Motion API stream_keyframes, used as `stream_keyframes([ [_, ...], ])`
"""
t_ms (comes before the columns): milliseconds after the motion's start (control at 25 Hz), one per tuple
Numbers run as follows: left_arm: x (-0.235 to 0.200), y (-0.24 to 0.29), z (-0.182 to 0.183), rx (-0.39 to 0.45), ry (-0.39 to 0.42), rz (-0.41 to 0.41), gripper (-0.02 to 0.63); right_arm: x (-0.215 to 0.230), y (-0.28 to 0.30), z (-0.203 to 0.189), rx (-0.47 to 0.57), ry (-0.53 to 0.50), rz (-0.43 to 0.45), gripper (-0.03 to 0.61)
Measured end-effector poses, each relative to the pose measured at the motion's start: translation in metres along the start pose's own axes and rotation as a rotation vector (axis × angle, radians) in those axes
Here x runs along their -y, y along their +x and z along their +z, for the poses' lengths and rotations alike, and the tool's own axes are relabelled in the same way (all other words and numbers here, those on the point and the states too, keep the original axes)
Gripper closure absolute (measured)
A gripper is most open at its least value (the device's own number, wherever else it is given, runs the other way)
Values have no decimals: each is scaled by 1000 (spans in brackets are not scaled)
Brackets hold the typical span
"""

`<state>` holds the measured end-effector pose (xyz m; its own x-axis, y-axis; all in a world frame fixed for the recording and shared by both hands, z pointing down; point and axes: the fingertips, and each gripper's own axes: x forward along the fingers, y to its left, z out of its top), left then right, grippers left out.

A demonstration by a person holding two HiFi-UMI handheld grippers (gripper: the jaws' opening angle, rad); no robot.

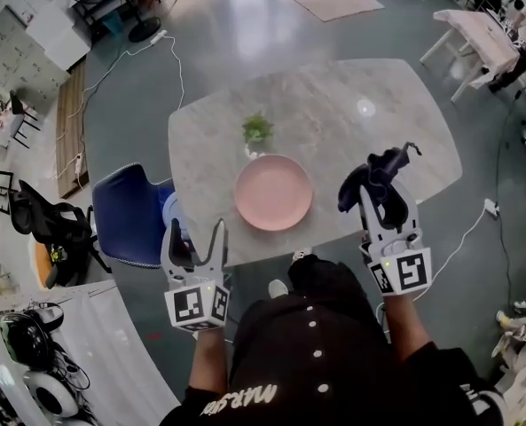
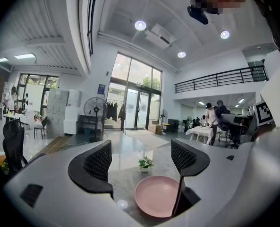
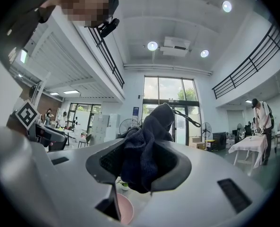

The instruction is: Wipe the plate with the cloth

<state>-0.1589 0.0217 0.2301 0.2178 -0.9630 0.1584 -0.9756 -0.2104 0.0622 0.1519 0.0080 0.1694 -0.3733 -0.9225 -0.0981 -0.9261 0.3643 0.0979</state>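
A pink plate (image 1: 273, 192) lies empty near the front edge of the marble table (image 1: 369, 131); it also shows as the plate (image 2: 156, 196) in the left gripper view and the plate (image 3: 126, 208) low in the right gripper view. My right gripper (image 1: 380, 193) is shut on a dark blue cloth (image 1: 380, 174), bunched between its jaws, and hangs to the right of the plate above the table's front edge. The cloth (image 3: 143, 150) fills the right gripper view's jaws. My left gripper (image 1: 194, 238) stands open and empty, left of the plate and short of the table.
A small potted plant (image 1: 257, 132) stands just behind the plate. A blue chair (image 1: 129, 213) sits at the table's left side. A white table (image 1: 477, 34) with people is at the far right, and cables run over the floor.
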Motion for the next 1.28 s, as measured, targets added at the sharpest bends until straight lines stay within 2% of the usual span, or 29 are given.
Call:
stream_keyframes([
  [320, 7, 34, -9, -26, -20, 24, 227, 24, 24, -19, -11, 13, 20, 440],
  [520, 6, 69, -6, -80, -16, 63, 227, 46, 65, -28, -41, 25, 61, 440],
  [760, 14, 76, -27, -149, -7, 95, 227, 54, 77, -45, -69, 13, 134, 440],
  [960, 0, 94, -41, -196, -48, 140, 227, 43, 113, -78, -138, 6, 231, 440],
  [1280, -16, 103, -94, -306, -120, 120, 227, -9, 147, -110, -179, -24, 342, 440],
])
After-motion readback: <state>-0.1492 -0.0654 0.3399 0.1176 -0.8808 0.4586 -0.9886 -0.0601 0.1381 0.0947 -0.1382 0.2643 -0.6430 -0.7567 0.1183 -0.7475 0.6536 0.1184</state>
